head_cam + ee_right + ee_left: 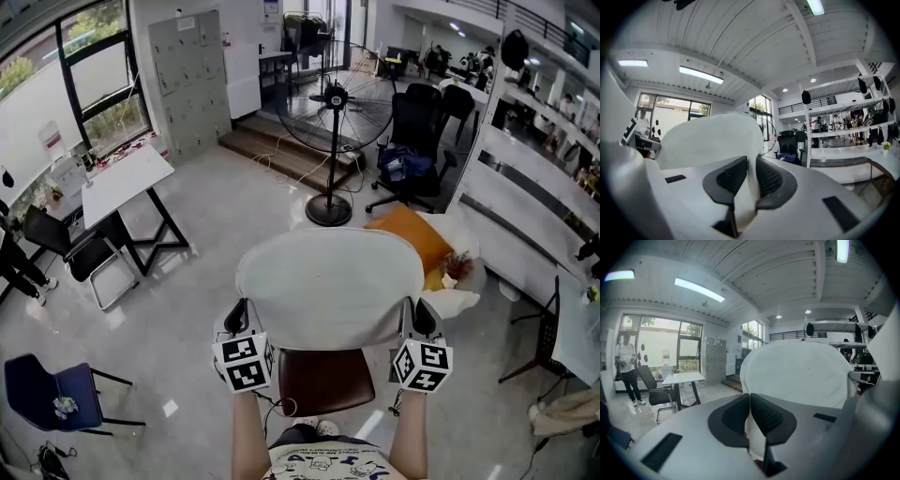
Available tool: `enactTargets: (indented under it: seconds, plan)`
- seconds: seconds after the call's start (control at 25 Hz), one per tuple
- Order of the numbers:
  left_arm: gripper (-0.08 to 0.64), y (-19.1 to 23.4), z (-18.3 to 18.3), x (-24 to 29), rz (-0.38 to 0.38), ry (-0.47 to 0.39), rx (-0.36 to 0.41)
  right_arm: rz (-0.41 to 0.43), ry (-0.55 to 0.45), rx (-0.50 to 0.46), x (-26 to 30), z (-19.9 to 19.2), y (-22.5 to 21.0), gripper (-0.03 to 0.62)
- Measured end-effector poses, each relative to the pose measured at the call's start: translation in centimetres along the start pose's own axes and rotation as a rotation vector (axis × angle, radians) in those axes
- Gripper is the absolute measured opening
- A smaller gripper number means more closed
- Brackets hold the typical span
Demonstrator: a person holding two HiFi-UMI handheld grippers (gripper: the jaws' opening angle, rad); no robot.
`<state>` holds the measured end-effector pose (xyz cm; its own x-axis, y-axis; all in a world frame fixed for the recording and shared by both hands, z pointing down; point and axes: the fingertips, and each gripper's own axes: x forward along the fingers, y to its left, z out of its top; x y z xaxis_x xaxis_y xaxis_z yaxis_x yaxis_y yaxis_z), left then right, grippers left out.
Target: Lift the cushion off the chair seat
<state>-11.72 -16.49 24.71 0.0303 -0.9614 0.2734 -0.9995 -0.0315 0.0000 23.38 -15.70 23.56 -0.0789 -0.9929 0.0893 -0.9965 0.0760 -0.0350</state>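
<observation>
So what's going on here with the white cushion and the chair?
A person is holding a white cushion with two hand-held tools, one at each side edge. The left claw and the right claw are both shut on the cushion's fabric. The cushion is up off the brown chair seat, which shows below it.

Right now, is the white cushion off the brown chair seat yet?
Done: the white cushion looks clear of the brown chair seat, which shows bare. In hand: left gripper and right gripper each pinch a side. Left: perhaps just setting it down.
</observation>
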Motion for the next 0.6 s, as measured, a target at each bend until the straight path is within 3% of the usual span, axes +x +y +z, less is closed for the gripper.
enactTargets:
  seconds: [0.6]
  plan:
    - [0.028,-0.53,-0.17,-0.14,0.0,0.001,0.002,0.003,0.007,-0.002,-0.07,-0.21,-0.45,0.074]
